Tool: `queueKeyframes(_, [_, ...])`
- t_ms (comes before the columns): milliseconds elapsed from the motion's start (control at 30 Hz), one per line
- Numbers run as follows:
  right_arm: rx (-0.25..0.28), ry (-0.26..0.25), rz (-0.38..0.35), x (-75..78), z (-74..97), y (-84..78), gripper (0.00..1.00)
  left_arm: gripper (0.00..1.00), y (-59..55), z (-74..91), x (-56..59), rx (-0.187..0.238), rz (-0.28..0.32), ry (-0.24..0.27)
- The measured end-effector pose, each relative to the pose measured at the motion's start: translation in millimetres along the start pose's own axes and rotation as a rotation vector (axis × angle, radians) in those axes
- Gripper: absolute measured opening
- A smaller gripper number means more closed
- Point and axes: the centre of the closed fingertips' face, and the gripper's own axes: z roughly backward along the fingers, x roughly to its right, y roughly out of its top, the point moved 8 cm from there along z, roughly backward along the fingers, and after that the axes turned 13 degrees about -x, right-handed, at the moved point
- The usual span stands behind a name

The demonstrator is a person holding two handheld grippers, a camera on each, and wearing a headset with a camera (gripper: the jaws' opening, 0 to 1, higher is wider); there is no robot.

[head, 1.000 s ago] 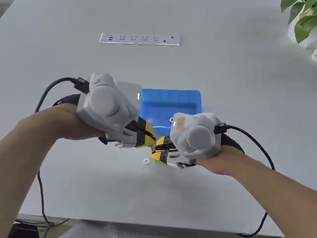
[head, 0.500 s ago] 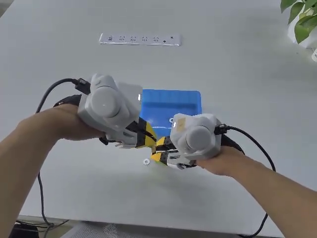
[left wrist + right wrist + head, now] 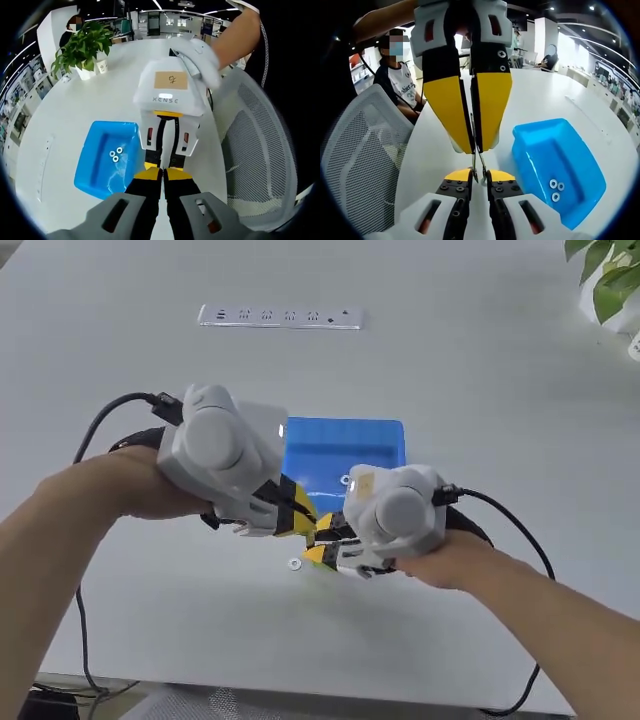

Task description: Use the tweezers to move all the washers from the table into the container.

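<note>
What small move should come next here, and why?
Probably lower the thin metal tweezers, clamped in the left gripper, toward the small metal washer lying loose on the white table, outside the blue plastic container, which holds three washers.

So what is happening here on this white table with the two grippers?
A person holds a two-jaw gripper in each hand, tip to tip over the white table. The left gripper and the right gripper both appear closed on the thin metal tweezers between them, close to the blue plastic container. Three small metal washers lie in the container. One more washer is on the table beside the grippers, not yet picked up.
</note>
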Motion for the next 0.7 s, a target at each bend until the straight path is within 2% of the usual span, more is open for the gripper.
queueKeyframes(467, [-0.003,-0.009,-0.004,2.6,-1.1,0.9,0.1,0.05,-2.1,0.5,-3.7,-0.004,0.006,0.009])
queueKeyframes(700, [-0.004,-0.005,-0.001,1.8,-1.2,0.3,0.09,0.05,-1.6,-0.2,-1.9,-0.005,0.0,0.007])
